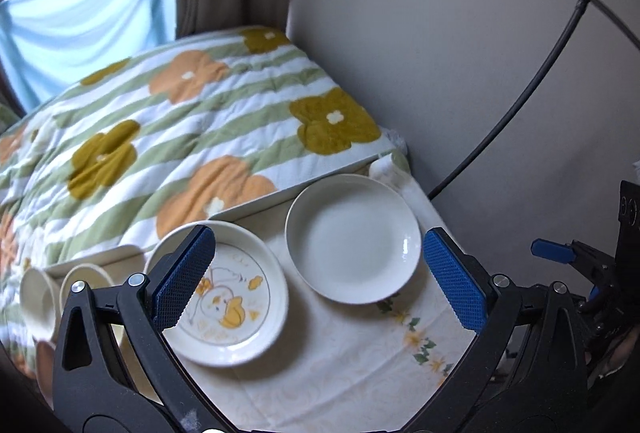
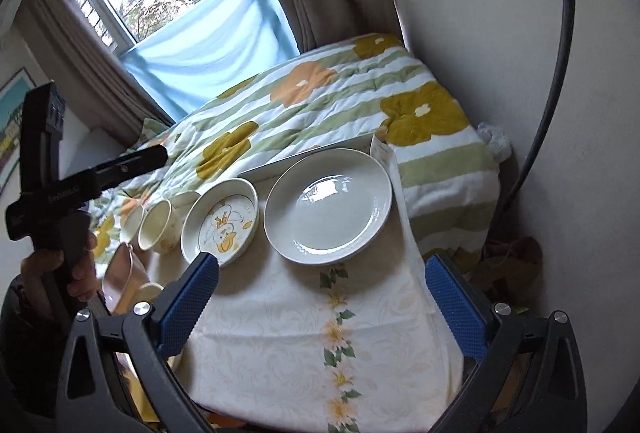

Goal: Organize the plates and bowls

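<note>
Cloth-covered table point(image 2: 280, 345) bearing plain white plate point(image 2: 328, 211), duck-patterned plate point(image 2: 220, 221), two cups point(image 2: 156, 219).

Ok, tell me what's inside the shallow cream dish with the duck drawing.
The shallow cream duck dish holds nothing in the right wrist view; only its printed duck shows. In the left wrist view the open left gripper has one blue finger covering its left rim and part of the floor.

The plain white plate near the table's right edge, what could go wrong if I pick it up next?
1. The plain white plate sits close to the tablecloth edge by the wall; a nudge could push it off.
2. Its glossy rim could slip between the right gripper fingers.
3. The duck plate lies close beside it and could get bumped.
</note>
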`<action>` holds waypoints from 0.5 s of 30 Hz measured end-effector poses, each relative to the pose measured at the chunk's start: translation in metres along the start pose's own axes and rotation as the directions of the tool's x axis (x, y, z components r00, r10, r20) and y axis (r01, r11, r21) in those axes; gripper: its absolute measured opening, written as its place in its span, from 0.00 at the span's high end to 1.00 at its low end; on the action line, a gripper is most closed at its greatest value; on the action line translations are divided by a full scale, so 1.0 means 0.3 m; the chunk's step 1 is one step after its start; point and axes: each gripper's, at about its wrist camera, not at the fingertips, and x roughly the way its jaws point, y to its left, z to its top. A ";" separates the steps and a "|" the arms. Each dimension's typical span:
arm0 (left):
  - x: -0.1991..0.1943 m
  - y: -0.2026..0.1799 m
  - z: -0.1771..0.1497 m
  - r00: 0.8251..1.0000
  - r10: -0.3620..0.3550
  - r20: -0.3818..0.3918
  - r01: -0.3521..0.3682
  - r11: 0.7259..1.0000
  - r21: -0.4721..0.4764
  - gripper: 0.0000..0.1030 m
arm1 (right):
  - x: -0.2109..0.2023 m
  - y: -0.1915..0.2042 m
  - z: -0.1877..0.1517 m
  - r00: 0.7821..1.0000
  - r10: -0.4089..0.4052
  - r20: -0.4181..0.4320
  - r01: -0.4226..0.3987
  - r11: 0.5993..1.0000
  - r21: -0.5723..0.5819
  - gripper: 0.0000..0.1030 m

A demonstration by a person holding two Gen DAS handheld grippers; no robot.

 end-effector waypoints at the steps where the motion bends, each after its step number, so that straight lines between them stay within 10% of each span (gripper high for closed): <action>1: 0.052 0.016 0.016 0.999 -0.013 -0.029 0.014 1.000 0.005 0.00 | 0.031 -0.009 0.009 1.000 -0.004 -0.008 0.004 1.000 0.018 0.00; 6: 0.283 0.075 0.022 0.986 -0.045 -0.161 0.054 0.997 0.052 0.09 | 0.187 -0.051 0.024 0.998 -0.022 -0.063 0.029 0.992 0.122 0.03; 15: 0.593 0.130 -0.014 0.933 -0.114 -0.341 0.144 0.987 0.065 0.51 | 0.407 -0.130 -0.014 0.988 -0.078 -0.131 0.115 0.947 0.300 0.47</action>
